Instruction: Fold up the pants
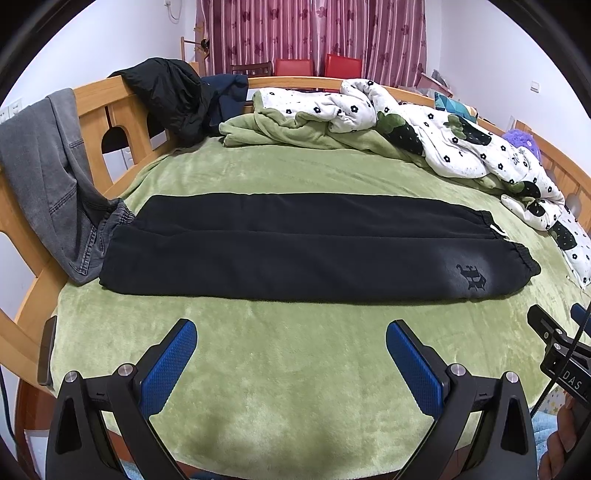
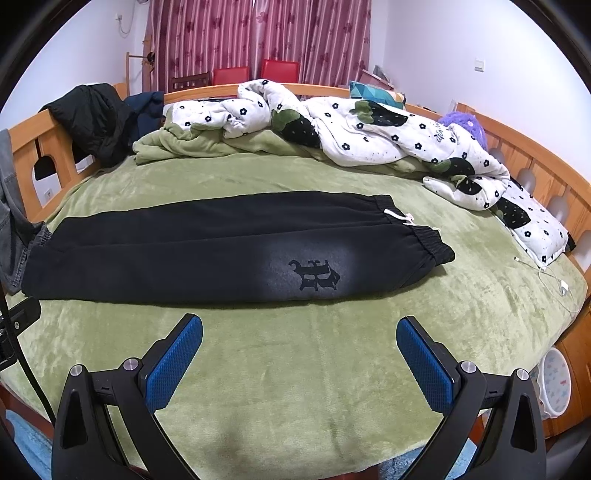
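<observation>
The left gripper [image 1: 291,341] stands wide apart, its blue pads [image 1: 168,365] facing each other with nothing between them, hovering over bare green blanket [image 1: 295,398] short of the pants. The right gripper [image 2: 299,341] is likewise spread wide and empty, its blue pads [image 2: 173,363] above the same blanket; part of its black body shows at the right edge of the left wrist view.

Beyond both claws, the black pants [image 1: 295,251] lie flat across the bed, already doubled lengthwise with one leg on the other. The elastic waistband [image 2: 428,243] is at the right end, with a white drawstring [image 2: 397,216] showing on it, and a dark printed emblem [image 2: 314,275] sits on the upper layer near that end. The left end of the pants touches grey jeans [image 1: 48,177] that hang over the wooden bed rail [image 1: 96,122].

Farther back, a white quilt with black flowers [image 1: 424,125] is bunched along the far and right sides of the bed, over a crumpled green cover. A black jacket [image 1: 166,96] is draped on the rail's corner. A white charging cable [image 2: 554,280] lies on the blanket near the right edge. Behind the bed stand red chairs [image 1: 317,66] and pink striped curtains [image 1: 314,29] against white walls.
</observation>
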The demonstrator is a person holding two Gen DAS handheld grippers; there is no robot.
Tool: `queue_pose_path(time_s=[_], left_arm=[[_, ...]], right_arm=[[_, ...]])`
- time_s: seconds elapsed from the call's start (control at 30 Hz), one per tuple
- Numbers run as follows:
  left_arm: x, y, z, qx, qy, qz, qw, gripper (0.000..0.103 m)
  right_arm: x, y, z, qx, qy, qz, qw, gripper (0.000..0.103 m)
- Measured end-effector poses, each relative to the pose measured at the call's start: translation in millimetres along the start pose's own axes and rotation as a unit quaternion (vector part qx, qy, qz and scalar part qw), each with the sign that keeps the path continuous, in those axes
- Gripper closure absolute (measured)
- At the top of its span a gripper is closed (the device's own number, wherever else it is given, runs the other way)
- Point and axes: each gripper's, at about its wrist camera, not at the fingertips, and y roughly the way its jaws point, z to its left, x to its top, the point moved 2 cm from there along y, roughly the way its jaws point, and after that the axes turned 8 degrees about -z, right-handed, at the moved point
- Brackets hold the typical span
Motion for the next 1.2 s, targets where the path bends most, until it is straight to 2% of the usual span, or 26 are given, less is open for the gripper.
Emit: queue_pose_path(time_s=[1.2], left_arm=[[2.7,-7.3,1.5,-0.002,0.0,0.001,1.0,0.0]], right_arm=[[2.0,-3.7,-0.2,0.002,0.002,-0.006,1.0,0.0]])
